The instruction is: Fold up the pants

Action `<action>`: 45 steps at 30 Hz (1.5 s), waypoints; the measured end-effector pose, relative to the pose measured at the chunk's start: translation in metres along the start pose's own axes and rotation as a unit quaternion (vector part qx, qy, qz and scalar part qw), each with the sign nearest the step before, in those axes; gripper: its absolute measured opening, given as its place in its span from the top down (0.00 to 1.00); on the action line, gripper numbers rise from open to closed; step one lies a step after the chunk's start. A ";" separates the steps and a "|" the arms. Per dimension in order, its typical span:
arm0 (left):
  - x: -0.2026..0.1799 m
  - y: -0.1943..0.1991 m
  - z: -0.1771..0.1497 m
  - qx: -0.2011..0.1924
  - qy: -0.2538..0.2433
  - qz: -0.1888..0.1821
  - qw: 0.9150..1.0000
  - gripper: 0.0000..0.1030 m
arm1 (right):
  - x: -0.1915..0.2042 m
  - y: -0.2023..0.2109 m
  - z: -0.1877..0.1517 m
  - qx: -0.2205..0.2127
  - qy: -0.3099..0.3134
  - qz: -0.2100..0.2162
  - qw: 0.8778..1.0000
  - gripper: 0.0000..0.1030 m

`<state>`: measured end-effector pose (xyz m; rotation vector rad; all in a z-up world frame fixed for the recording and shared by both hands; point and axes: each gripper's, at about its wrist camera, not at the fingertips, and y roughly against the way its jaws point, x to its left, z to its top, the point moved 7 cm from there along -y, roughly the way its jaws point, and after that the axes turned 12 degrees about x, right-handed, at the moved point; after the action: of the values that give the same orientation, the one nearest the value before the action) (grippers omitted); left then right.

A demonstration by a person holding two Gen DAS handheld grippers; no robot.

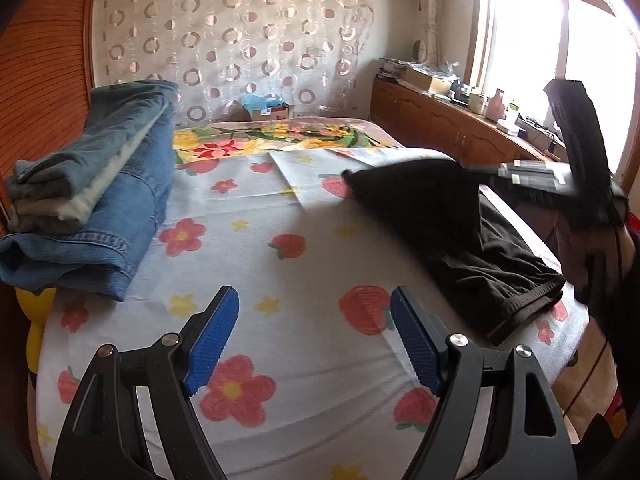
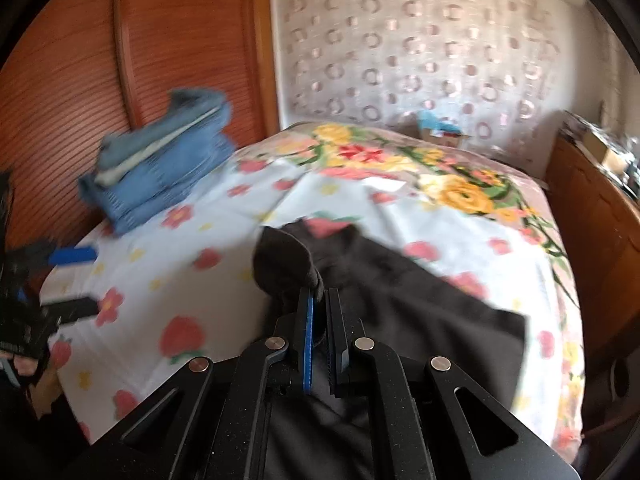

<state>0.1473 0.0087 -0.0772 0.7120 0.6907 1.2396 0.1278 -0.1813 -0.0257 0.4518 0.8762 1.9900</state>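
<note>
Black pants (image 1: pixel 460 236) lie on the right side of the bed, with one part raised off the sheet. My right gripper (image 2: pixel 320 300) is shut on a fold of the black pants (image 2: pixel 400 304), and the cloth bunches just past its tips. In the left wrist view, the right gripper (image 1: pixel 492 172) comes in blurred from the right, lifting that fold. My left gripper (image 1: pixel 314 312) hangs open over the bare floral sheet with nothing between its blue pads. It also shows at the left edge of the right wrist view, left gripper (image 2: pixel 80 282), apart from the pants.
A stack of folded jeans (image 1: pixel 100 200) (image 2: pixel 160 168) sits at the bed's far left against a wooden wardrobe (image 2: pixel 80 80). The strawberry-print sheet (image 1: pixel 280 220) covers the bed. A cluttered wooden cabinet (image 1: pixel 460 124) runs under the window on the right. A small box (image 1: pixel 268 112) stands by the far wall.
</note>
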 end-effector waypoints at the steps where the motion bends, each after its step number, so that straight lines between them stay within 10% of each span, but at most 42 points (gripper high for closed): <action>1: -0.003 -0.001 0.000 0.001 -0.003 -0.001 1.000 0.23 | -0.011 0.002 0.001 -0.002 -0.007 -0.010 1.000 0.95; 11: -0.017 -0.007 -0.001 0.009 -0.017 -0.005 1.000 0.23 | -0.104 -0.016 -0.003 0.030 -0.101 -0.055 0.993 0.95; 31: -0.051 -0.024 0.012 0.021 -0.045 -0.025 0.998 0.23 | -0.094 -0.012 -0.022 0.035 -0.123 -0.064 0.990 0.77; 45: -0.088 -0.044 0.013 0.045 -0.077 -0.041 0.995 0.23 | -0.130 -0.005 -0.046 0.042 -0.153 -0.081 0.984 0.95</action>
<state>0.1668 -0.0865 -0.0976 0.8372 0.6440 1.0723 0.1732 -0.3071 -0.0580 0.6916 0.7788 1.6845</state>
